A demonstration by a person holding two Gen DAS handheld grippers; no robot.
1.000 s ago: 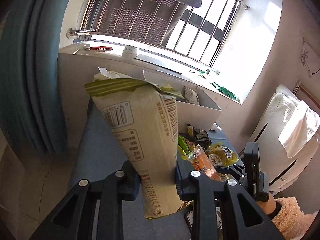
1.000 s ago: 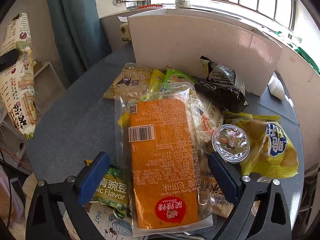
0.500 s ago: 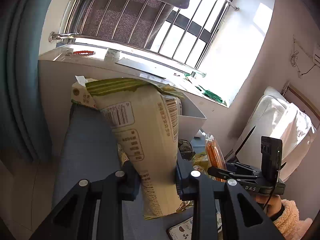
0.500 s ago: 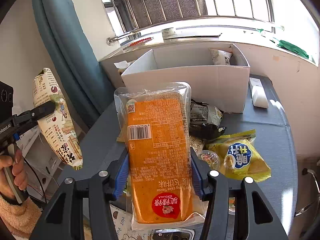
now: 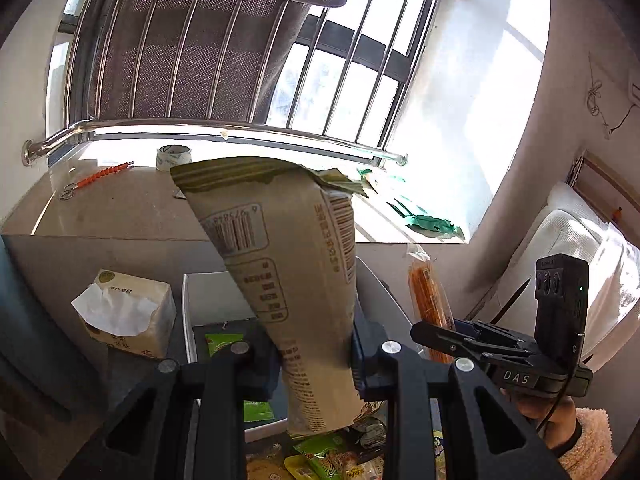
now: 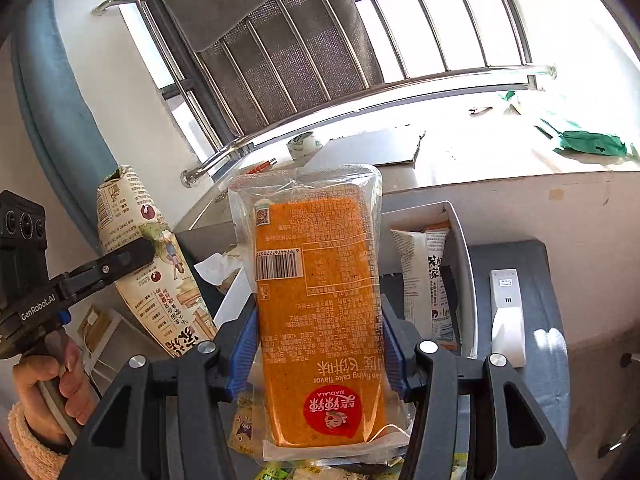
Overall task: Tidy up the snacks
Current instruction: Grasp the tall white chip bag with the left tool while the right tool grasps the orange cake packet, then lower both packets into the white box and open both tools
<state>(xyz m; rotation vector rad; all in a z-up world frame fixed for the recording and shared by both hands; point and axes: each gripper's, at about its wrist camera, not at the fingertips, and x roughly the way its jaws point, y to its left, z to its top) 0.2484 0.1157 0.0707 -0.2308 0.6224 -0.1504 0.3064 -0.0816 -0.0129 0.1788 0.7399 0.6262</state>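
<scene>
Barred window behind; white open box (image 5: 188, 300) on the grey table (image 6: 548, 320). Left gripper (image 5: 316, 360) clamps a tall beige paper snack bag (image 5: 288, 260); right gripper (image 6: 320, 344) clamps an orange clear-wrapped cake packet (image 6: 320, 300). Only the right view shows a white remote (image 6: 507, 316).

Left gripper (image 5: 316, 356) clamped on a tall beige paper snack bag (image 5: 288, 280), white open box (image 5: 188, 304) beneath, tissue pack (image 5: 128, 312) beside it, right gripper (image 5: 440, 330) gripping a slim orange packet (image 5: 428, 296), barred window (image 5: 240, 48) behind

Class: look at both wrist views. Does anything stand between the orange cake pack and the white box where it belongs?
Nothing visible does. The orange cake pack, held in the right tongs, hangs above the open white box. One snack bag already lies inside, leaving space.
</scene>
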